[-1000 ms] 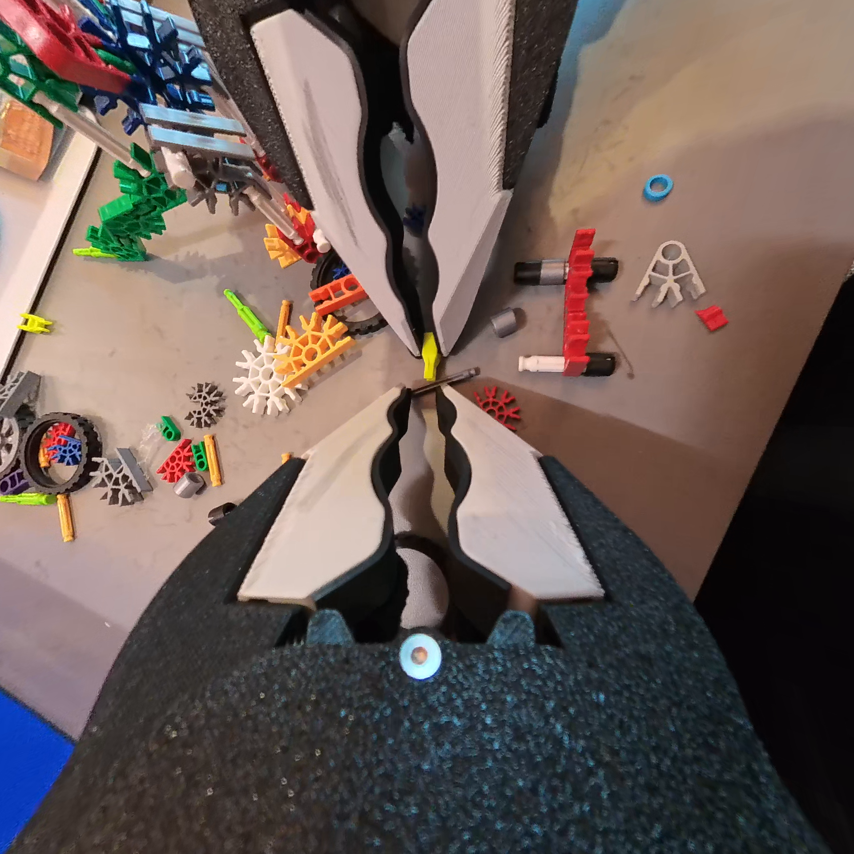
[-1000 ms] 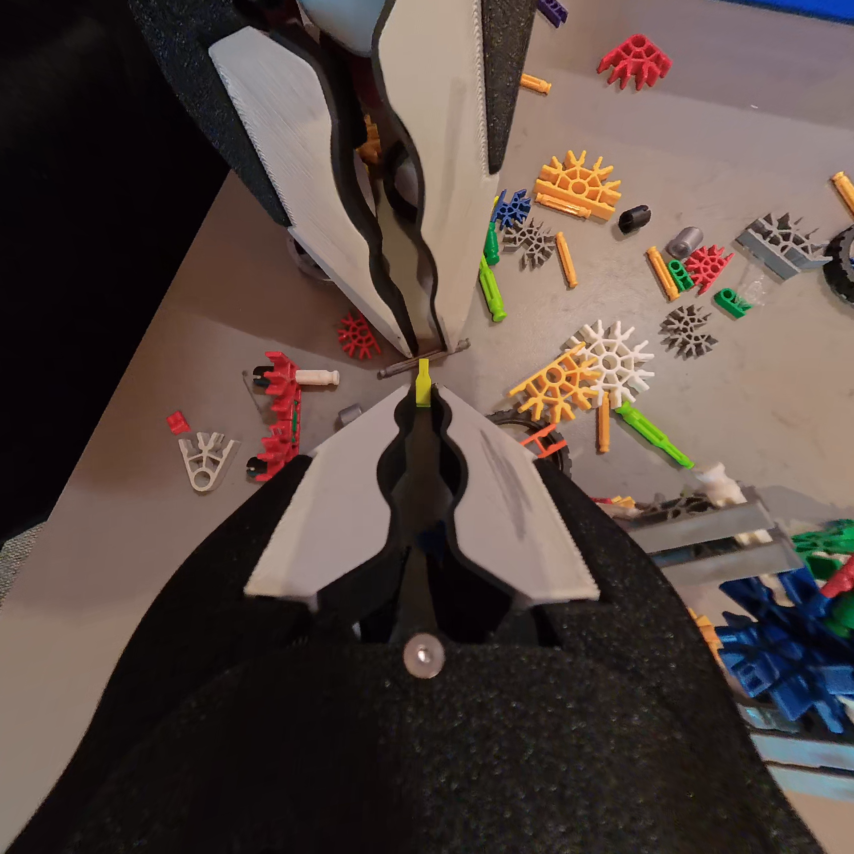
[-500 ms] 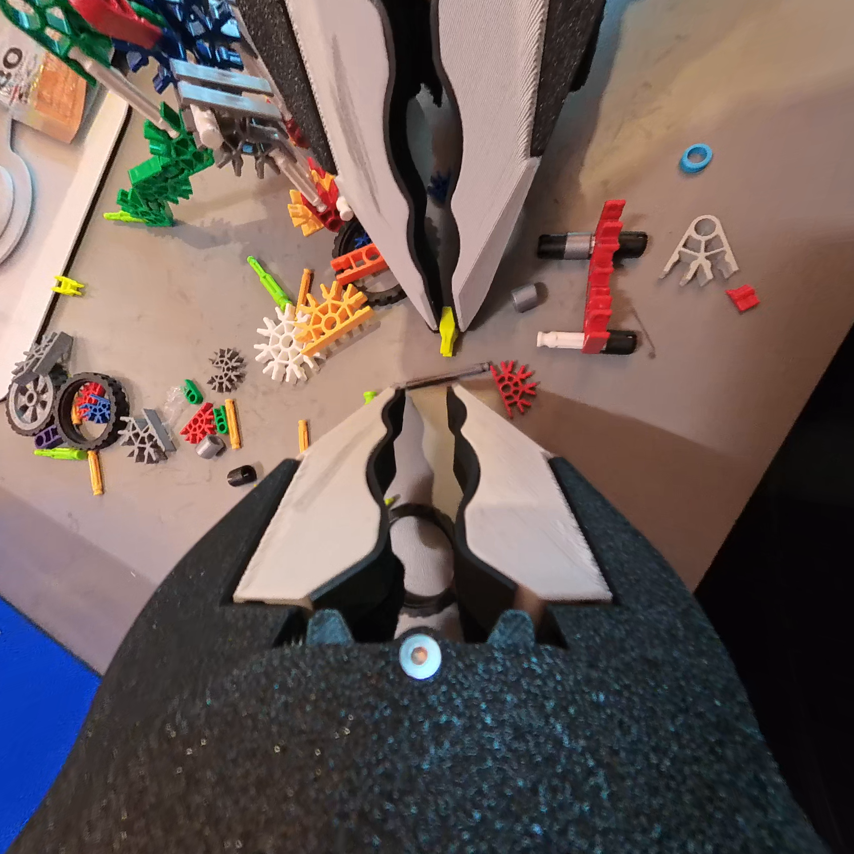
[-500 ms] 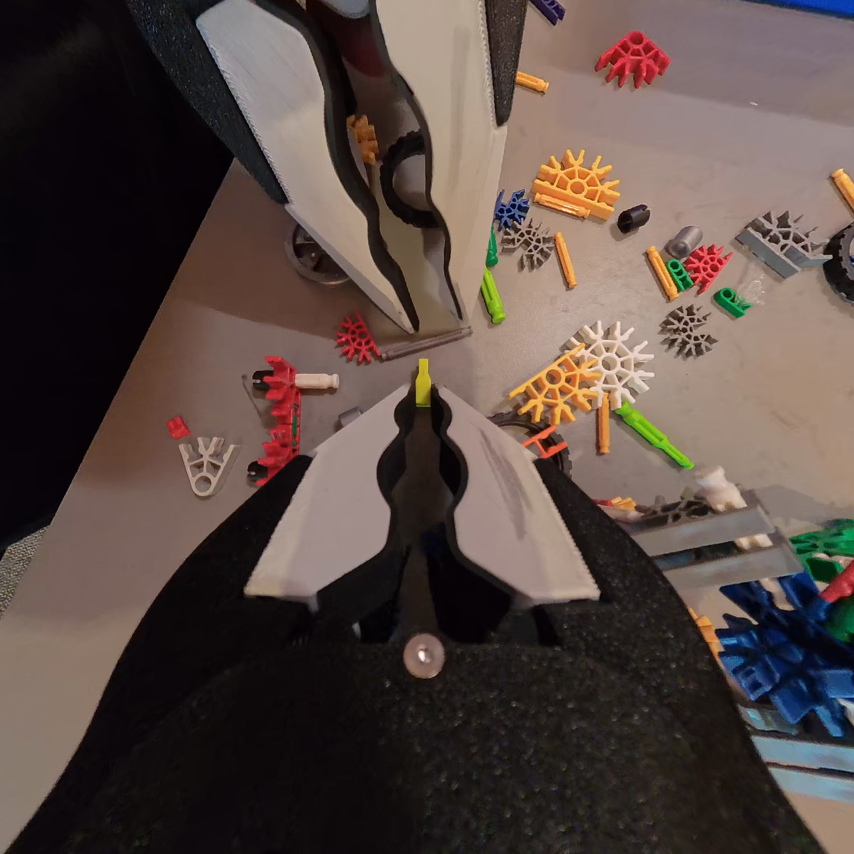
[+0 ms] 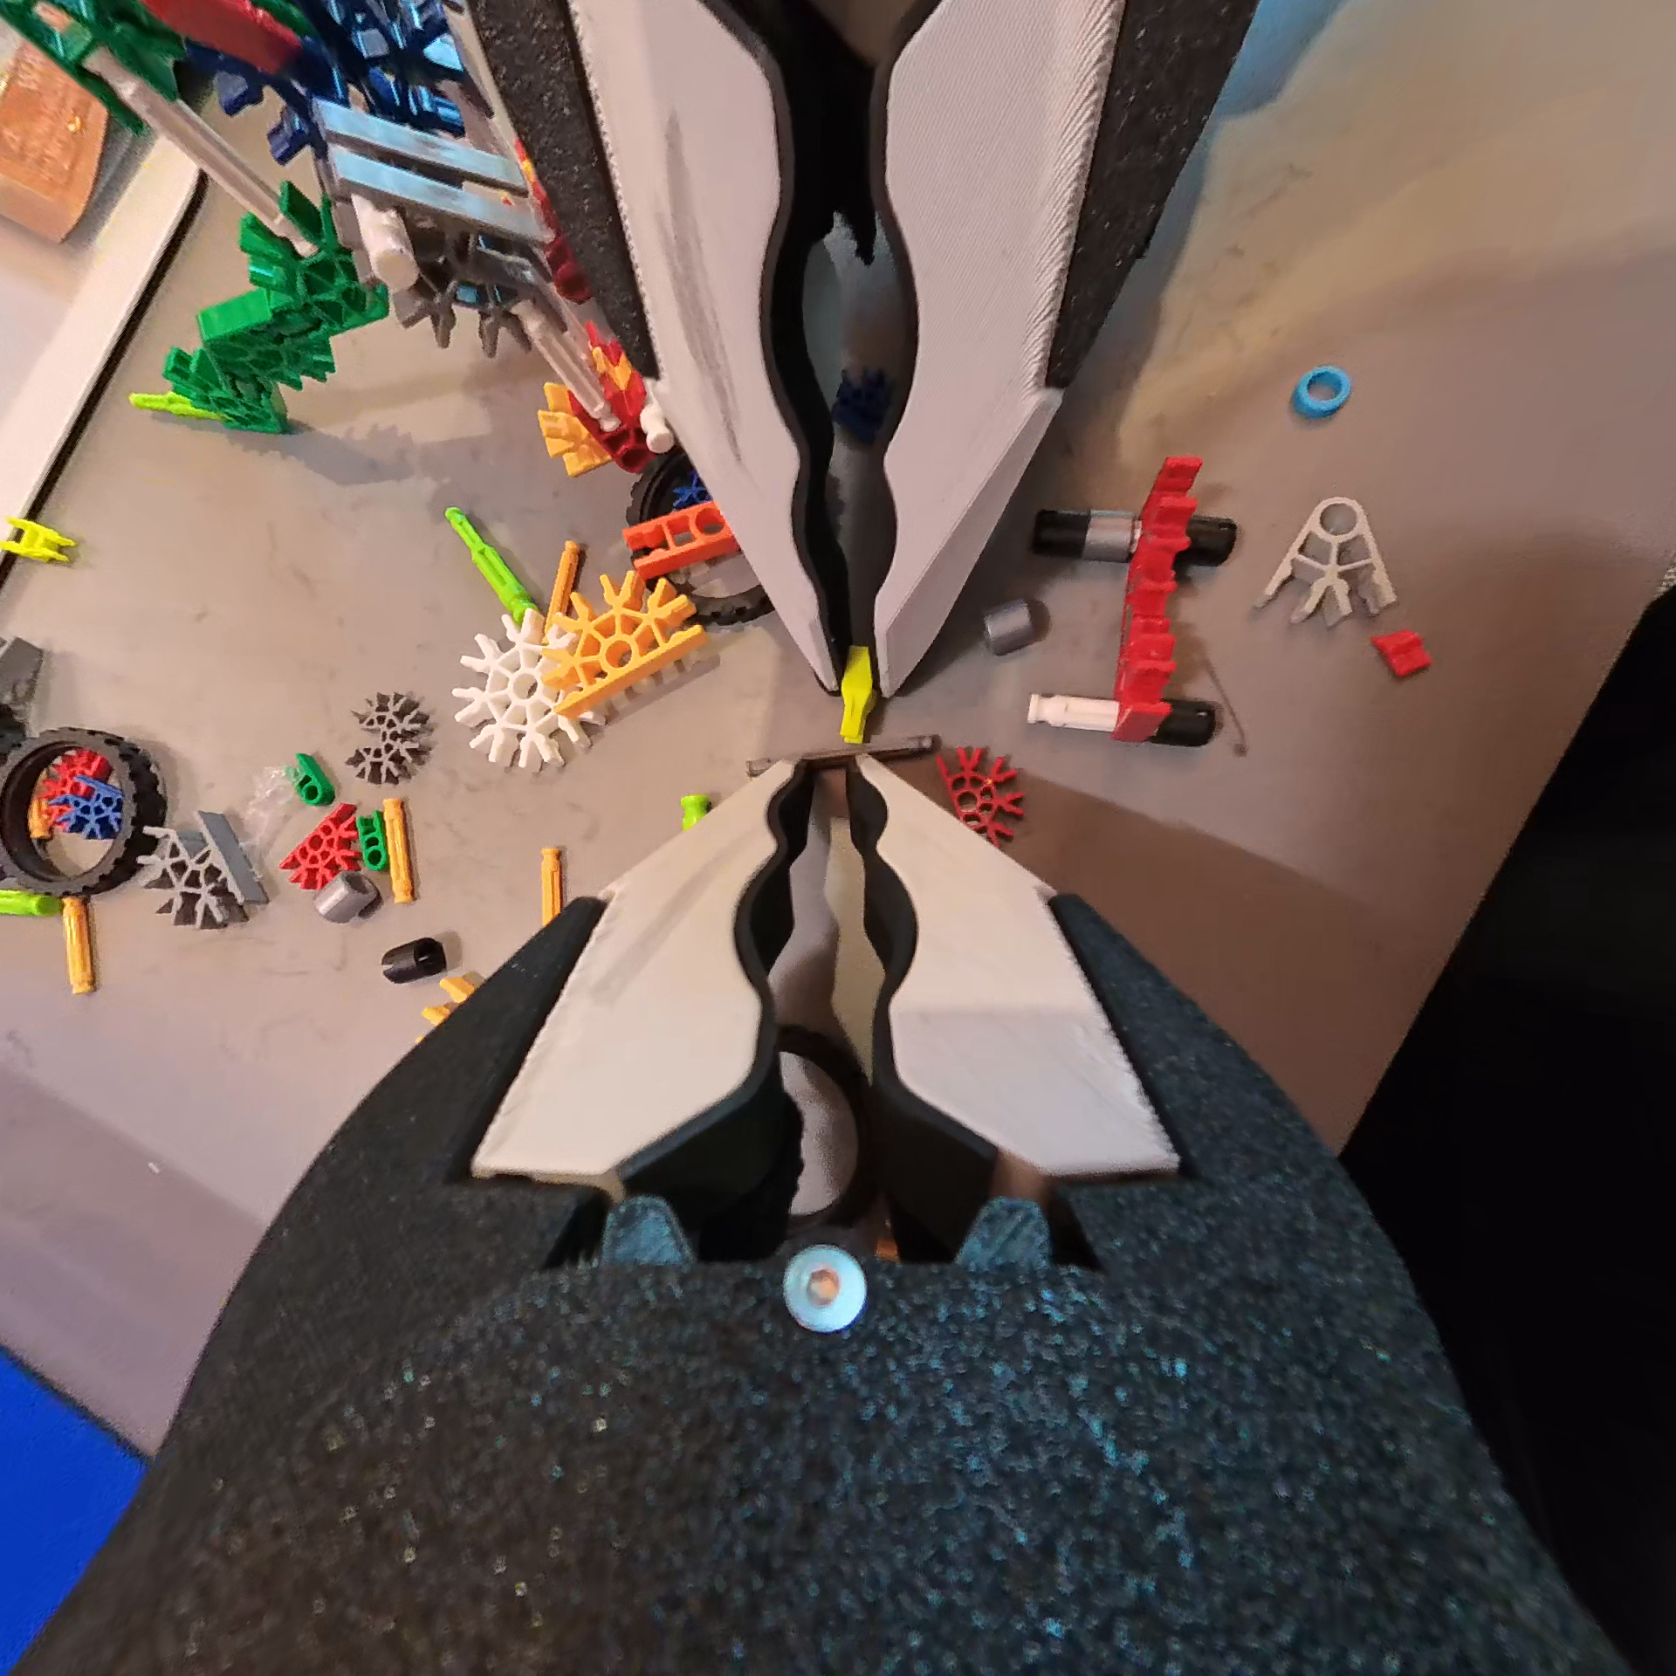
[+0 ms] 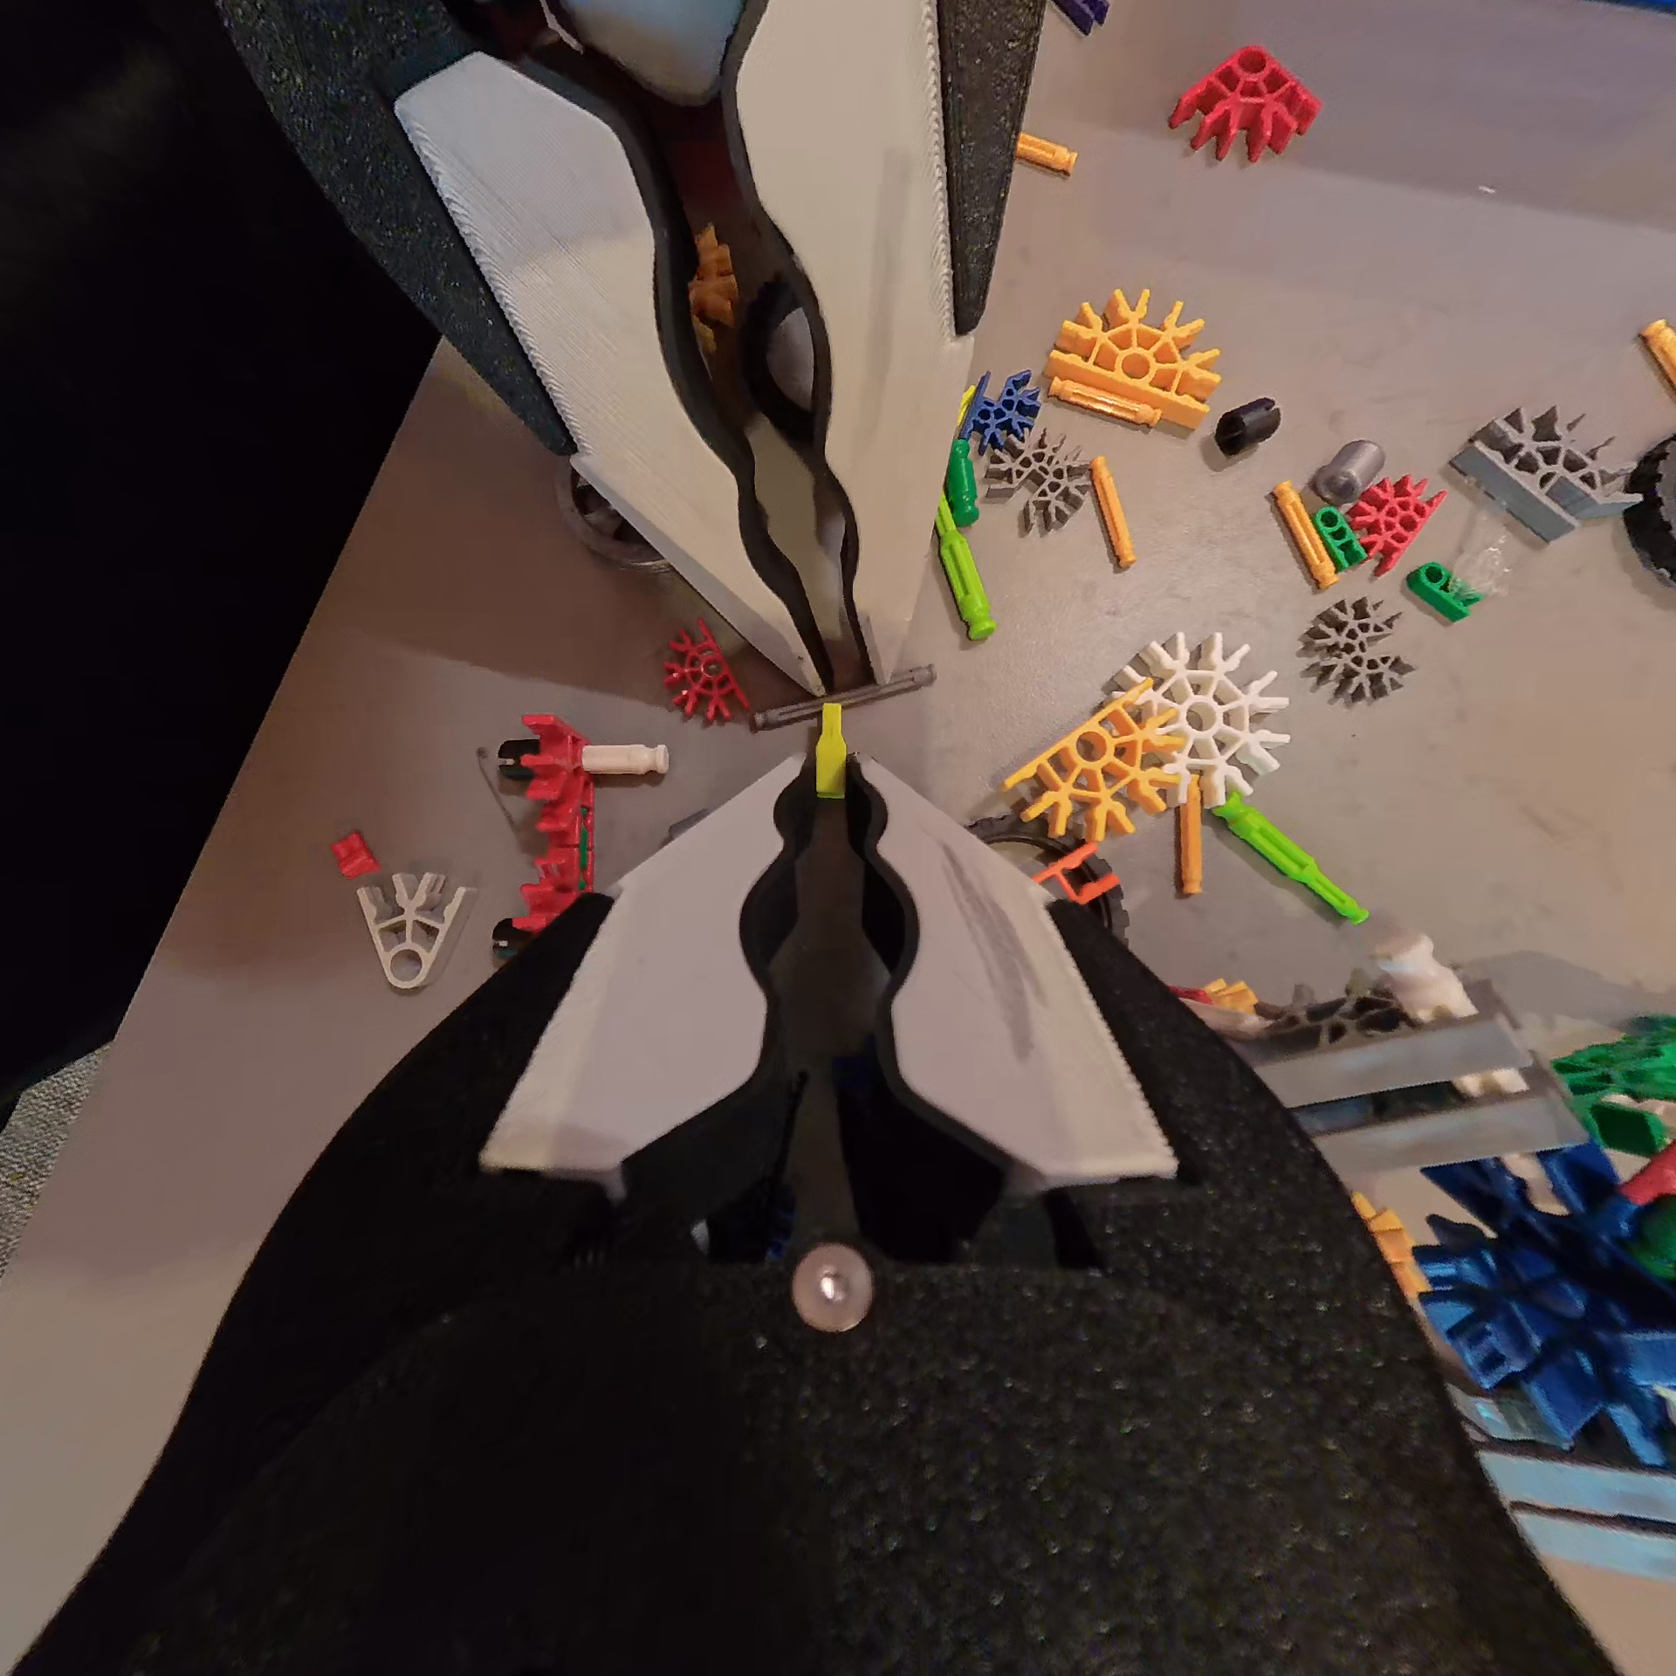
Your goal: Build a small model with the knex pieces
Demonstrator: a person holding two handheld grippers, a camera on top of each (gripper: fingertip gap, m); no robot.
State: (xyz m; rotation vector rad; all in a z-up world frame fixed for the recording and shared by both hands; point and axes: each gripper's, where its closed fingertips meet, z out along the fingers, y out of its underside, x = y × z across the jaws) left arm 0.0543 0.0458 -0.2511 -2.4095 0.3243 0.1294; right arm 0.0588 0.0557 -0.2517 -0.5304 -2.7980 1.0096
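Lime rod [image 6: 829, 736] sits pinched in our right gripper [image 6: 830, 773]. Its end meets, or nearly meets, the thin grey rod [image 6: 893, 685] clamped crosswise by our left gripper [image 5: 825, 771] at 12 o'clock. Red connector [image 6: 703, 676] lies at 10 o'clock.

The left gripper [image 5: 827, 769] pointed forward and down, its two grey fingers [image 5: 671, 916] nearly together with a narrow gap at the tips. The right gripper [image 6: 830, 766] faced it tip to tip, fingers [image 6: 979, 916] pinched closed. Each gripper's black textured body filled the near part of its own view.
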